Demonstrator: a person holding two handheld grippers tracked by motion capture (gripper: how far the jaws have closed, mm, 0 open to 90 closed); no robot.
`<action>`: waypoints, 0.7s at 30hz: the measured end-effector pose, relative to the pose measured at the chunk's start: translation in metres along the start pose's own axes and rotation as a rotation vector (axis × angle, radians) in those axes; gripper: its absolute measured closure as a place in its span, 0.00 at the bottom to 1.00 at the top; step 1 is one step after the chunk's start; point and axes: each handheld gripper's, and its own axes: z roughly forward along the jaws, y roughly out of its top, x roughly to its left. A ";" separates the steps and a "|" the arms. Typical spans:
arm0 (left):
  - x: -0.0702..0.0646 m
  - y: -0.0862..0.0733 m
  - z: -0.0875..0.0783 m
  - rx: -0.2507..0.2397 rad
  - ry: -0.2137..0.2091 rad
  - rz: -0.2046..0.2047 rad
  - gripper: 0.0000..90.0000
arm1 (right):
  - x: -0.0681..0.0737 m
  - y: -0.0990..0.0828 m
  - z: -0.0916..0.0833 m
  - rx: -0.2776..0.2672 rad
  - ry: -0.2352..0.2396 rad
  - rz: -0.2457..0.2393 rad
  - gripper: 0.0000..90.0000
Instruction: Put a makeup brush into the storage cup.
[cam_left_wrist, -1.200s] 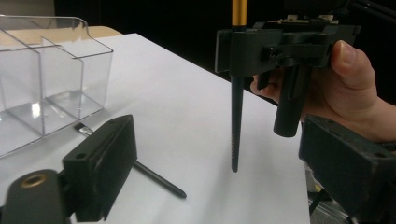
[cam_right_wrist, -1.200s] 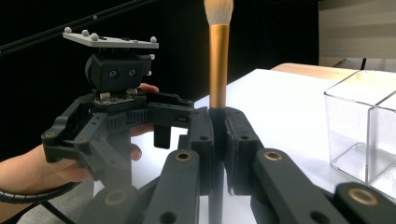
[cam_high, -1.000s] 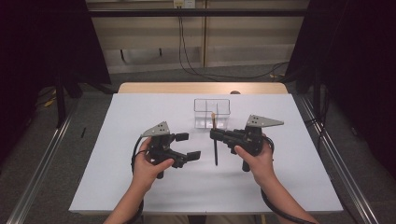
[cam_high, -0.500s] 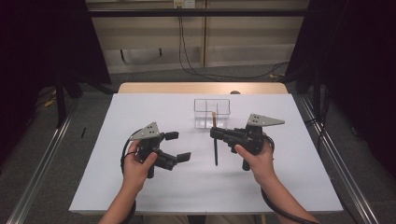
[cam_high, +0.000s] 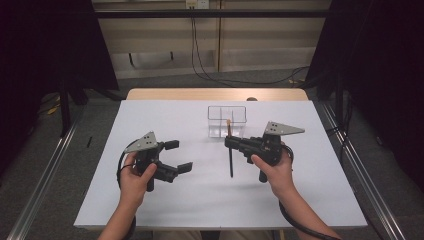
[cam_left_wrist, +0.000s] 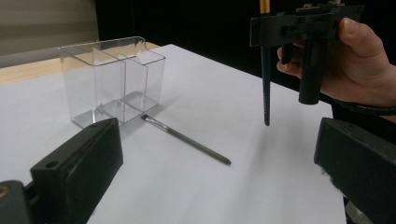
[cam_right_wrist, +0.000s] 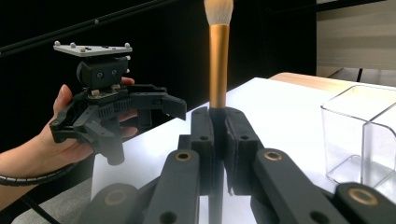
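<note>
The right claw (cam_right_wrist: 217, 140) is clamped on an upright makeup brush (cam_right_wrist: 218, 60), likely light and stiff, best held mid-handle; the left claw (cam_high: 175, 156) hangs apart and empty above the bench (cam_high: 165, 120); a thin brush (cam_left_wrist: 187, 139) beside the clear organiser (cam_left_wrist: 112, 79) probably needs a centred pinch.

Clear organizer (cam_high: 227, 120) sits at back-centre of counter (cam_high: 150, 210). Small brush (cam_left_wrist: 187, 139) lies just in front of it. Left hand-held gripper (cam_high: 177, 156) front-left, right hand-held gripper (cam_high: 229, 143) w/ upright brush (cam_high: 230, 150) front-right.

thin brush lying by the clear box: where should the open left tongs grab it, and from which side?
Grip the thin brush mid-handle, coming straight down from above with the jaws spanning its width. It lies flat on the table, bristle tip close to the clear box, so the free end away from the box gives the left tongs room.
</note>
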 end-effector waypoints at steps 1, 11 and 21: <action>0.001 0.000 -0.002 0.001 0.006 0.005 0.01 | 0.000 0.000 0.000 0.000 0.000 -0.001 0.93; 0.005 -0.004 -0.020 -0.002 0.037 0.009 0.01 | 0.000 0.001 0.000 -0.002 0.000 -0.005 0.93; 0.009 -0.007 -0.032 -0.002 0.055 0.014 0.01 | 0.000 0.002 -0.002 -0.011 -0.004 -0.008 0.93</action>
